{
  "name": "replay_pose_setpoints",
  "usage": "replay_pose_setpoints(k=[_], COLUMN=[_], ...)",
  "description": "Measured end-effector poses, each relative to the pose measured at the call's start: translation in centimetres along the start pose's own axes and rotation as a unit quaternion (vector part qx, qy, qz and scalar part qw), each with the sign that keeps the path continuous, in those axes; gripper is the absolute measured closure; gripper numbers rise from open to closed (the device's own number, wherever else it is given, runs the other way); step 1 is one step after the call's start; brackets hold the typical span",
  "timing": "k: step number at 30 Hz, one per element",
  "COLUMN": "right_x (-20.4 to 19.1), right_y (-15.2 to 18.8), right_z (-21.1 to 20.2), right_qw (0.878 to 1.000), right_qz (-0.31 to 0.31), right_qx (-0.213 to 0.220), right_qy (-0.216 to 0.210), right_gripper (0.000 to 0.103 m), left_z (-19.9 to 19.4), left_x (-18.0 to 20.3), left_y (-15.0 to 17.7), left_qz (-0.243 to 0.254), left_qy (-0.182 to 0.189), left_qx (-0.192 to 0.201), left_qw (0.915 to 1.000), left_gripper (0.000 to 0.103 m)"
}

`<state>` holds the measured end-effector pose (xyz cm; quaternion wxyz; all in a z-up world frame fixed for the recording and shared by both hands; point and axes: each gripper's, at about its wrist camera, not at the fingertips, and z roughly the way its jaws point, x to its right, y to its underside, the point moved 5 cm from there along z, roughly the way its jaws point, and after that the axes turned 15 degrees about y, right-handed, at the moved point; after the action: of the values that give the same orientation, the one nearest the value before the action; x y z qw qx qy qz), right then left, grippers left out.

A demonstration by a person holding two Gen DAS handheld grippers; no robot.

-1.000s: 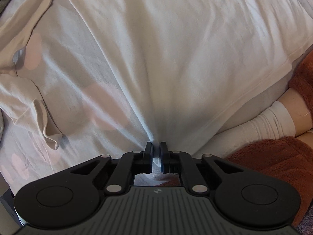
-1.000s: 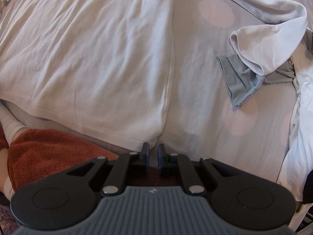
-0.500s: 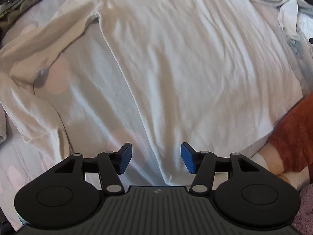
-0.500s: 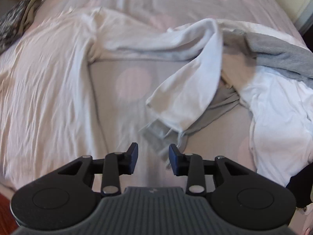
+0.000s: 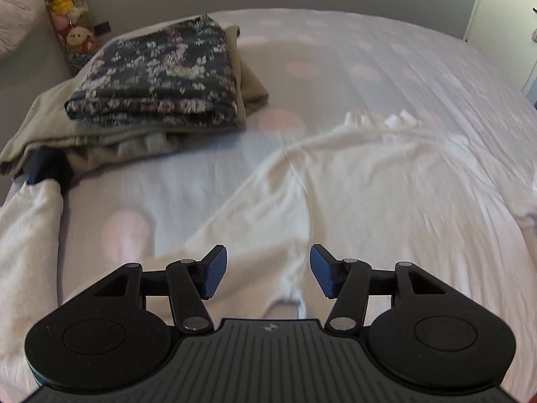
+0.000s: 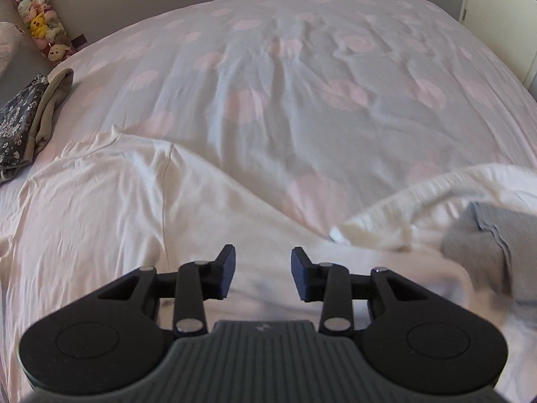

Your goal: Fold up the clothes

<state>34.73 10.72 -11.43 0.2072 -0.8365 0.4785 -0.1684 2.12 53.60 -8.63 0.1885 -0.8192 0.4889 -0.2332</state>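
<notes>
A white long-sleeved shirt point(image 5: 369, 201) lies spread flat on the bed, collar toward the far end. My left gripper point(image 5: 268, 275) hovers open over the seam where its left sleeve point(image 5: 30, 235) joins the body, with nothing between the blue pads. In the right wrist view the same shirt point(image 6: 100, 218) fills the left half. My right gripper point(image 6: 263, 272) stands open above the cloth near the right armpit, pads clear of it. The right sleeve point(image 6: 419, 208) lies bunched to the right, partly over a grey garment point(image 6: 486, 255).
A folded dark floral garment point(image 5: 157, 77) sits on a beige one at the far left of the bed, also seen at the right view's edge as a floral stack point(image 6: 16, 124). The sheet point(image 6: 302, 100) has pink dots. Plush toys point(image 5: 67, 16) stand against the wall.
Both grippers let go of the shirt's bottom hem and opened. They travelled up along the shirt toward its shoulders, and both views now look across the bed to the wall.
</notes>
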Motion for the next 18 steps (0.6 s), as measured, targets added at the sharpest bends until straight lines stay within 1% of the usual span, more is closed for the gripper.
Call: replay_pose_setpoints(k=[2,4,6,9,11,14,15,17,18], right_x=[-1.6,-3.3,-4.9,-7.3,-8.5,-9.8,-10.1,-10.7,-11.0], right_y=[-1.9,-3.6,-5.1,-6.7,-7.3,-7.5,-7.5,-7.2,-7.0], right_z=[1.9,3.8,5.5,8.2,9.6,11.3,11.8,11.8,11.8], right_qw=[1.0,1.0,0.999,0.998,0.998,0.997,0.997,0.996,0.995], right_qz=[-0.006,-0.011,-0.018,-0.034,-0.044,-0.053,-0.055,-0.064,-0.069], right_qx=[0.009,0.017,0.021,0.024,0.027,0.019,0.017,0.026,0.03], right_qy=[-0.009,-0.018,-0.026,-0.041,-0.048,-0.051,-0.052,-0.057,-0.059], right_gripper=[0.063,0.063,0.063,0.062,0.062,0.062,0.062,0.061,0.064], left_z=[2.2,5.1,7.7,11.0,12.7,14.4,14.5,14.6,14.6], left_x=[-0.3,-0.4,-0.4,-0.8,-1.3,-1.9,-2.0,-2.2,-2.3], left_y=[-1.8,-3.3,-4.4,-5.4,-5.6,-5.3,-5.3,-5.2,-5.1], left_qz=[0.005,0.015,0.029,0.038,0.031,0.026,0.026,0.019,0.011], left_qy=[-0.002,-0.006,-0.014,-0.02,-0.019,-0.012,-0.007,0.001,0.01], left_qx=[0.008,0.002,-0.002,-0.003,-0.006,-0.006,0.006,0.023,0.028], left_qw=[1.0,0.9999,0.9995,0.9991,0.9993,0.9996,0.9996,0.9996,0.9995], left_gripper=[0.049,0.047,0.047,0.047,0.047,0.046,0.042,0.042,0.05])
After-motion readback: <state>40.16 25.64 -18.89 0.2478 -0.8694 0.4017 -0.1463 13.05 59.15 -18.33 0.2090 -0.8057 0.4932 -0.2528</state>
